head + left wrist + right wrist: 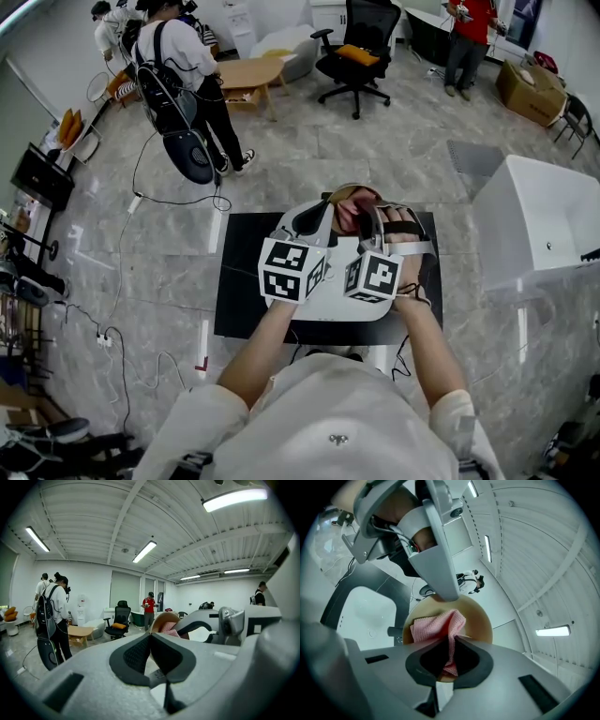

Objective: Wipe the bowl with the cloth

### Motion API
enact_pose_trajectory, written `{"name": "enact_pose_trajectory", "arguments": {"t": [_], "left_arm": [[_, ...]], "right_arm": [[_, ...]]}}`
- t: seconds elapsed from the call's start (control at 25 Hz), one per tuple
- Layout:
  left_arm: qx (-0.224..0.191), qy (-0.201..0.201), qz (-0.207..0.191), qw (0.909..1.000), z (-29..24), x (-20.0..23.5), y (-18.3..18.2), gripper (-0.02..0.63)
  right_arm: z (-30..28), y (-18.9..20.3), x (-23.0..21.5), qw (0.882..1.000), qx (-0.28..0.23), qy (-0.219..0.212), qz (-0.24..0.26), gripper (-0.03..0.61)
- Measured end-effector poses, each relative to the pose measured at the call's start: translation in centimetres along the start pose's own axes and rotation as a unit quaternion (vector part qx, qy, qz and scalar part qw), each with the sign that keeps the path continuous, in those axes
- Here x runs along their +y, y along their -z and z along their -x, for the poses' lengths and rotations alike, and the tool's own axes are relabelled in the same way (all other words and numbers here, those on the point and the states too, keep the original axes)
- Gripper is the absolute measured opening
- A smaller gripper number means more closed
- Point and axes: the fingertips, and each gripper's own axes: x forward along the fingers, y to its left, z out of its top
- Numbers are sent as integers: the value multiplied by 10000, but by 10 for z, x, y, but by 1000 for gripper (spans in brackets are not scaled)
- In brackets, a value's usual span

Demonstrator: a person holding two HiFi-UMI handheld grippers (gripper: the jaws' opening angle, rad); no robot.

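A tan bowl (353,193) is held up in the air over the black table (242,272), tipped so that its inside faces my right gripper. My left gripper (319,214) is shut on the bowl's rim; in the left gripper view the bowl (159,619) rises just past the closed left gripper (150,637). The right gripper (368,217) is shut on a pink checked cloth (351,214). In the right gripper view the cloth (436,627) spreads from the right gripper (452,641) onto the inside of the bowl (480,620), and the left gripper (443,595) bites the far rim.
A white tub (534,225) stands on the floor to the right of the table. A person with a backpack (183,75), a low wooden table (248,75) and a black office chair (356,52) are further off. Cables run across the floor at the left.
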Motion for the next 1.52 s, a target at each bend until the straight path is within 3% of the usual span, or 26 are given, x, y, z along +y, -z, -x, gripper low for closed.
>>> {"name": "enact_pose_trajectory", "arguments": {"t": [0.4,0.76,1.28,1.52], "left_arm": [[77,265,-29,9996,-6,-8,-3,17],[11,213,-40,9998,-6,-7,-9,17],[36,70,49,10000,-2,6,-7,17],[81,95,-71,9999,-3,1,-2,17]], "right_arm": [[-3,-11,-17,9995,-170,222,165,15],[-1,-25,7,9986,-409,-88,331,15],[-2,-6,8,9990,-129,-180,401,15],[-3,0,-7,9994,-17,153,314,15]]}}
